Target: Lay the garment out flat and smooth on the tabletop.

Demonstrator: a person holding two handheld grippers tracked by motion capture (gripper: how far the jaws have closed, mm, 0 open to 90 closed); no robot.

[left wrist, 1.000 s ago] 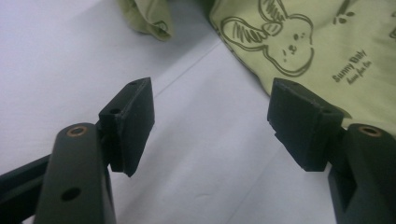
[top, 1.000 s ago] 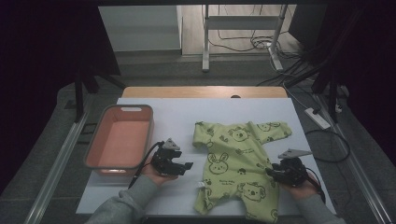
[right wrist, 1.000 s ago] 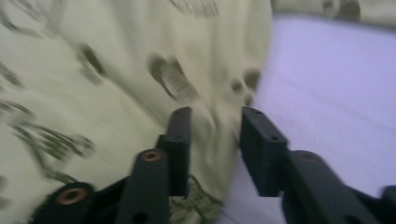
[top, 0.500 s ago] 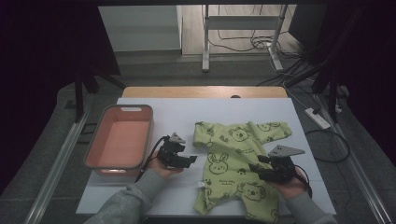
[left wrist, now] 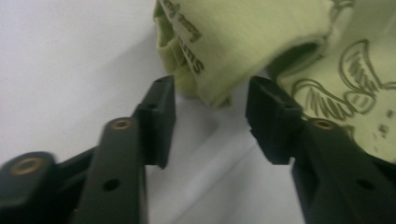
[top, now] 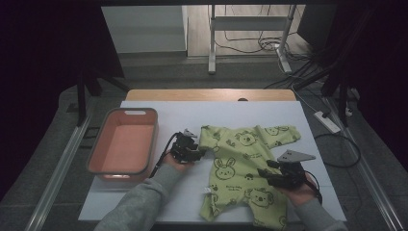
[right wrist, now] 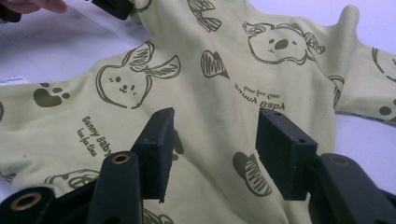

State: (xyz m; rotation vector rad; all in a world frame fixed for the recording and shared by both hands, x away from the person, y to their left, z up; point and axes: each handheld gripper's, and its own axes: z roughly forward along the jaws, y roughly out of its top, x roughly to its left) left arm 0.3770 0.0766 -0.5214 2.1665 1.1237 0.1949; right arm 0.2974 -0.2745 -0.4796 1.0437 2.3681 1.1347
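Soft yellow-green baby romper [top: 243, 166], knit cotton-like fabric printed with dark olive bunny and bear outlines, hearts, paw marks and lettering, lies spread flat on the smooth white surface [top: 144, 204], its two short sleeves out toward 10 and 2 o'clock and its legs toward 6 o'clock. Left gripper [top: 196, 153], of matte black, hard-edged plastic, sits at 9 o'clock of the romper, at the cuff of the sleeve. In the left gripper view the rolled, ribbed cuff [left wrist: 205, 60] lies just ahead of the two blocky pads [left wrist: 161, 119]; the jaws have just been closing and stand partly apart, with white surface between them, and the pads do not appear to press the cloth yet, though the close focus blurs that edge. Right gripper [top: 269, 174], carrying a grey three-cornered plate, rests at 4 o'clock over the romper's lower body; its jaws stand half apart above slightly wrinkled fabric, gripping nothing. A rounded rectangular pink plastic tub [top: 124, 144] with a grey rim stands at 9 o'clock, well apart from the romper.
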